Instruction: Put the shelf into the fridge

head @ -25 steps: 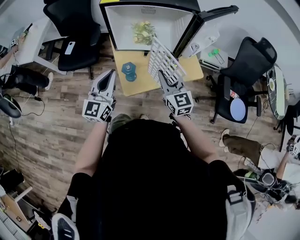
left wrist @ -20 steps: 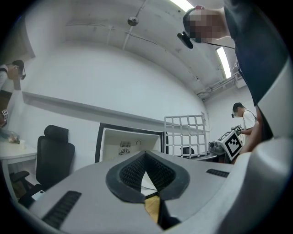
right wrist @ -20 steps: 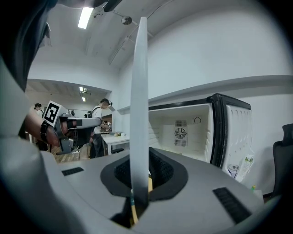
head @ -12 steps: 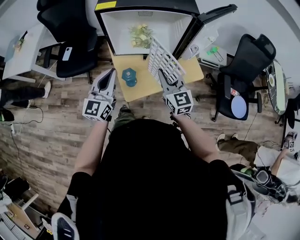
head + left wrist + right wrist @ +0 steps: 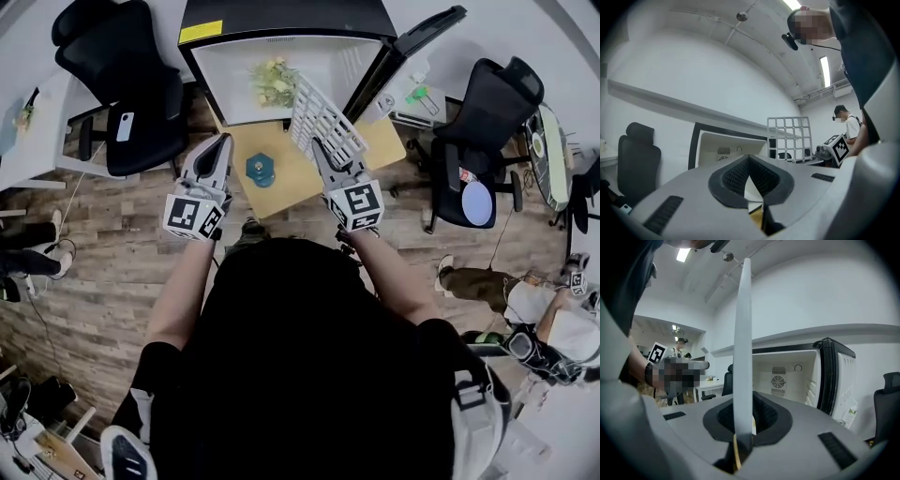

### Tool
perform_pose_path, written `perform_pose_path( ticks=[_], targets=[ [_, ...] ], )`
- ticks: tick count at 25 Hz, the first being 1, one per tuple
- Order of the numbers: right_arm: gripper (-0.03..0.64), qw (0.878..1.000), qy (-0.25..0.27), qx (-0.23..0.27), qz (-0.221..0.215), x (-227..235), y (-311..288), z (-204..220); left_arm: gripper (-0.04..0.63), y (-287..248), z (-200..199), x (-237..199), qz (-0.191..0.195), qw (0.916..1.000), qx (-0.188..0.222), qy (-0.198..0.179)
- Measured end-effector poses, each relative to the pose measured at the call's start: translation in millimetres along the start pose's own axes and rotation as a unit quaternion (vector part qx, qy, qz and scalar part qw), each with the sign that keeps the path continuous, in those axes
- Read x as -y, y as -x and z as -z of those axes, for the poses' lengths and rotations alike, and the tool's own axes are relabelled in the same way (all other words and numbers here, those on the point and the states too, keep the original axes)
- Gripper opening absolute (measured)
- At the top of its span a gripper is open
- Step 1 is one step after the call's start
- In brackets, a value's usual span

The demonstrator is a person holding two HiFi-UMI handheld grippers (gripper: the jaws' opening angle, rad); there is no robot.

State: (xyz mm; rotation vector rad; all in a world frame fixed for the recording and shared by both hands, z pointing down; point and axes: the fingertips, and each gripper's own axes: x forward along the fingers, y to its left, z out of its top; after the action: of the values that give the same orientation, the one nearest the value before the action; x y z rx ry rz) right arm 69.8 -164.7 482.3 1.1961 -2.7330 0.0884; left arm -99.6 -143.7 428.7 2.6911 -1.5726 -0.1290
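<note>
Right hand-held gripper (image 5: 319, 148) pinches the shelf (image 5: 323, 117) by its edge; shelf sits tilted ahead of it, outside the open fridge (image 5: 230, 84). Left hand-held gripper (image 5: 223, 142) pressed together, empty. Risk: one-edge grip, shelf pivots and snags the fridge rim.

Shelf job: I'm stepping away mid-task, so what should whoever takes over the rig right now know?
Right gripper: shut on the white wire shelf, held on edge.
Left gripper: shut, empty.
Fridge door is open; the shelf is in front of the opening, above the low wooden table, not yet inside.
Done: shelf picked up.
To do: tip it flat and slide it in.
</note>
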Motion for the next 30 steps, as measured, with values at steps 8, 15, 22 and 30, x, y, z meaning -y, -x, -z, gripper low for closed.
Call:
perform_pose_path(
  ticks=[8,15,22,30],
  targets=[
    [0.041,0.998,-0.049,0.019,0.037,10.2,-16.7,-9.7,0.017,-23.2,4.7,-17.7,0.038,0.9992,-0.008,0.008],
    [0.041,0.976,-0.190,0.071,0.079,32.1,-26.0,-23.2,0.017,-31.4,7.5,-31.0,0.054,0.9984,-0.013,0.012],
    [0.041,0.927,-0.336,0.133,0.097,43.5,-34.5,-31.3,0.017,-27.3,5.7,-52.1,0.053,0.9984,-0.016,0.011],
    [0.041,0.883,-0.422,0.180,0.098,46.8,-41.0,-38.2,0.017,-29.0,2.1,-63.9,0.054,0.9984,-0.014,0.008]
  ],
)
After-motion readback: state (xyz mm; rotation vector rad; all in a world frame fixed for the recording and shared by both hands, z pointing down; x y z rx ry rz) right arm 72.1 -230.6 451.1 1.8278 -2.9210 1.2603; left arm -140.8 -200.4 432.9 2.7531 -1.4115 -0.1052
